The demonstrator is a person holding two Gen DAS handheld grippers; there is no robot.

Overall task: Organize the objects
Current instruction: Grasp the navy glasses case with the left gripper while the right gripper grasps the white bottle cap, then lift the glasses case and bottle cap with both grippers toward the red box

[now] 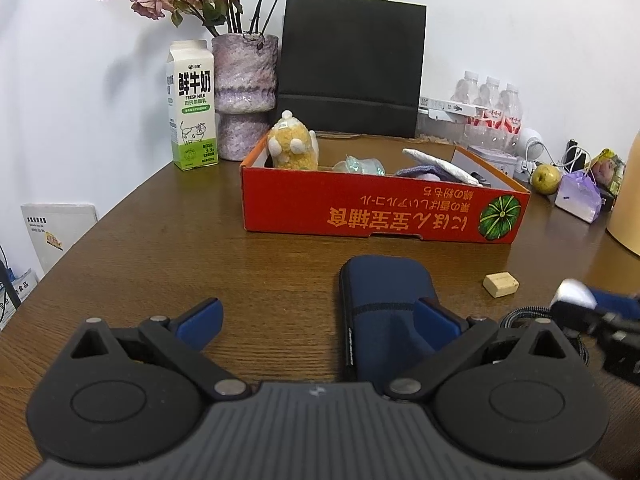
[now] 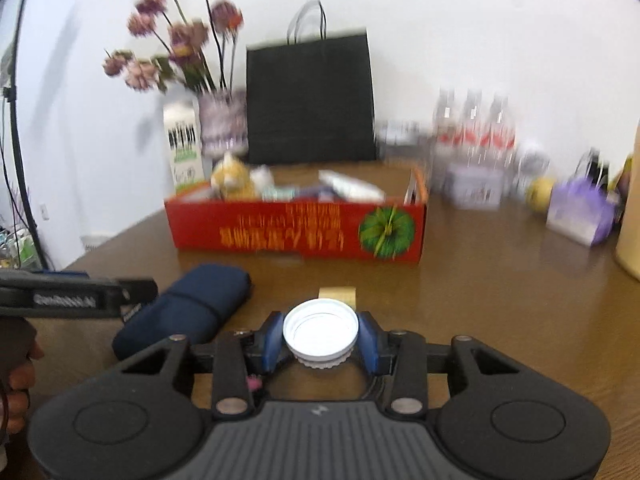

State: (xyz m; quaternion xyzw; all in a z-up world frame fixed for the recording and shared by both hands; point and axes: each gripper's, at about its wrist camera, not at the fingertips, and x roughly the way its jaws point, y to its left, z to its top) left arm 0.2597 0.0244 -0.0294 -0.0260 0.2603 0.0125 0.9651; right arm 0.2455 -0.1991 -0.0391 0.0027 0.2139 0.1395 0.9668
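A red cardboard box [image 1: 360,216] stands on the brown table and holds a yellow plush toy [image 1: 292,144], a clear cup [image 1: 360,166] and cloths. The box also shows in the right wrist view [image 2: 280,232]. My left gripper [image 1: 320,320] is open and low over the table; a dark blue pouch [image 1: 384,304] lies by its right finger. My right gripper [image 2: 320,340] is shut on a white bottle cap [image 2: 320,326], held above the table. The blue pouch [image 2: 192,312] lies to its left. A small tan block [image 1: 501,283] lies on the table in front of the box.
A milk carton [image 1: 193,108], a vase of dried flowers [image 1: 244,92] and a black paper bag [image 1: 352,68] stand behind the box. Water bottles [image 1: 490,108], a pear [image 1: 546,178] and a purple bag [image 1: 578,196] crowd the right back. The table edge runs along the left.
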